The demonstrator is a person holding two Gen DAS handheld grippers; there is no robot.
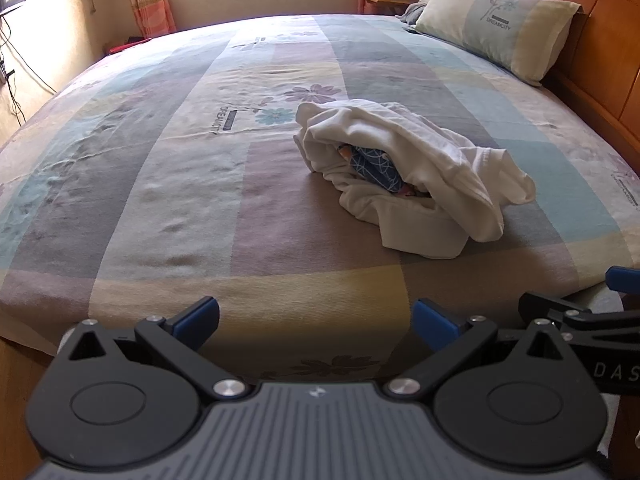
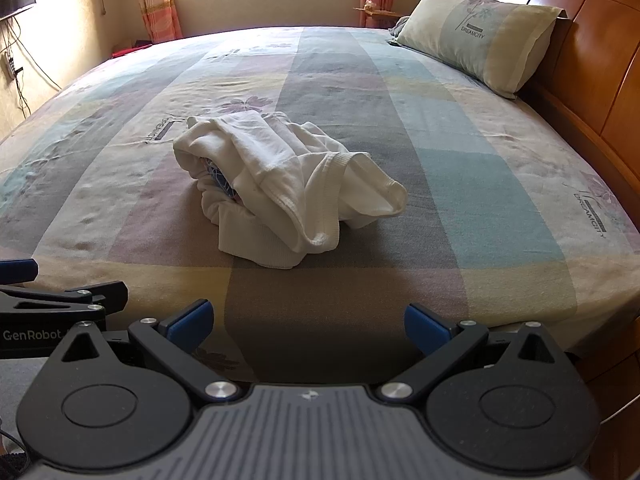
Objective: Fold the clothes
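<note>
**Crumpled white garment, both tongs wide and clear of it**

While bunched and unfolded, lies as a loose heap: white garment [image 1: 404, 176] on the patterned bed sheet [image 1: 160, 184], a blue-patterned cloth [image 1: 374, 166] tucked inside its folds. Not folded as the task wants.

Left gripper [image 1: 316, 322]: jaws spread wide, nothing between them, held over the near edge of the bed. Right gripper [image 2: 308, 324]: likewise wide and empty, just beside the left one at its 3 o'clock.

From the left wrist view, heap at about 1 o'clock, well apart from the fingertips. From the right wrist view, white garment [image 2: 280, 188] at about 11 o'clock, again well apart. So: roughly midway ahead of the pair, neither gripper clearly nearer.

Long axis of the heap: from 10 o'clock far to 4 o'clock near, ribbed hem end toward the tongs, far end toward the middle of the bed. Pillow [image 2: 480, 40] off at 1 o'clock by the wooden headboard [image 2: 592, 52], well away from the garment.

Judged only: an unfolded heap with both tongs free.
</note>
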